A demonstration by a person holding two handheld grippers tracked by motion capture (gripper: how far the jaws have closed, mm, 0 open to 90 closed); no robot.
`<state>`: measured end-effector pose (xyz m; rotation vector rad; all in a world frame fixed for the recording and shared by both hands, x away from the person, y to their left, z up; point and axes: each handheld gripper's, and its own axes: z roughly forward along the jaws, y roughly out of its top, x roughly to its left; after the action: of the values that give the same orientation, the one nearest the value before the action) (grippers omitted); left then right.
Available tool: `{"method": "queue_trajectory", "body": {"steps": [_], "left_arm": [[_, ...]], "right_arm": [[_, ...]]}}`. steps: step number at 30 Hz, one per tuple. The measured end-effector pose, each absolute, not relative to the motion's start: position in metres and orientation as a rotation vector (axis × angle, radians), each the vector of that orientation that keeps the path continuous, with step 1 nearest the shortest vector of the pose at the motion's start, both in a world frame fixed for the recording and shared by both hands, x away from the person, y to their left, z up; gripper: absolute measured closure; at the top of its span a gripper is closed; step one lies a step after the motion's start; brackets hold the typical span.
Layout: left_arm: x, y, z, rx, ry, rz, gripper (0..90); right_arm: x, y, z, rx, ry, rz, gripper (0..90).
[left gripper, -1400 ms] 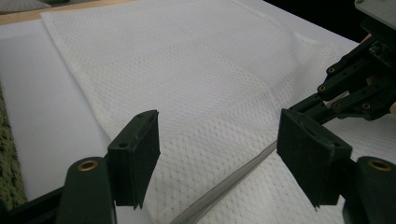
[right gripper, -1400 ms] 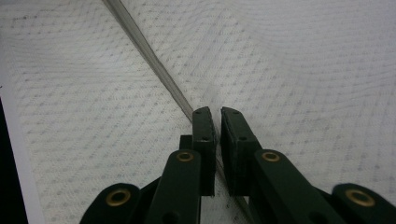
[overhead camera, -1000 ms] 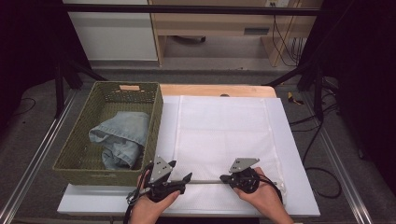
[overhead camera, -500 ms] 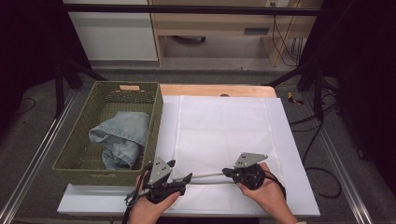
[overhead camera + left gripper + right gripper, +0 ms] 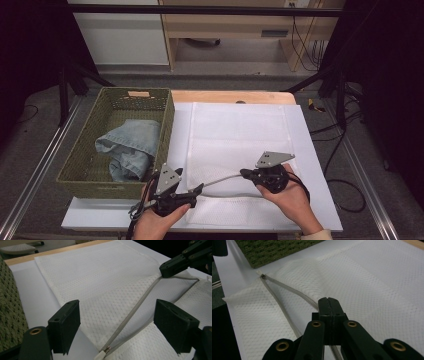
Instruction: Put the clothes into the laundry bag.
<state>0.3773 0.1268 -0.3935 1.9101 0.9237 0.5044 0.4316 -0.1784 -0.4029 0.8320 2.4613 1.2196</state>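
Observation:
A white mesh laundry bag (image 5: 235,135) lies flat on the table with its zip open along the near edge. My right gripper (image 5: 245,173) is shut on the bag's upper zipper edge (image 5: 140,305) and holds it above the table; in its own view the right gripper (image 5: 329,302) pinches that edge. My left gripper (image 5: 200,189) is at the zip's left end. Its jaws have just been opening, and in its own view the left gripper (image 5: 120,322) stands open around the zipper pull (image 5: 103,353) without touching it.
A green woven basket (image 5: 107,185) stands at the left of the bag with folded blue jeans (image 5: 131,145) inside. The white board (image 5: 310,150) under the bag ends close to my hands. Black frame rails run along both sides.
My right gripper has risen and drawn slightly right, lifting the upper zipper edge off the bag. My left hand has stayed in place.

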Motion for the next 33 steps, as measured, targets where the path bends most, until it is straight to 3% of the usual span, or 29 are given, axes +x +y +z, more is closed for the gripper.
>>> {"method": "queue_trajectory", "body": {"steps": [15,33], "left_arm": [[0.383,0.148,-0.366,1.982,0.947,0.532,8.1],[0.413,0.194,-0.324,2.146,1.042,0.616,8.3]], "right_arm": [[0.439,-0.181,-0.373,0.826,2.399,1.314,90.0],[0.440,-0.183,-0.383,0.832,2.407,1.347,90.0]]}}
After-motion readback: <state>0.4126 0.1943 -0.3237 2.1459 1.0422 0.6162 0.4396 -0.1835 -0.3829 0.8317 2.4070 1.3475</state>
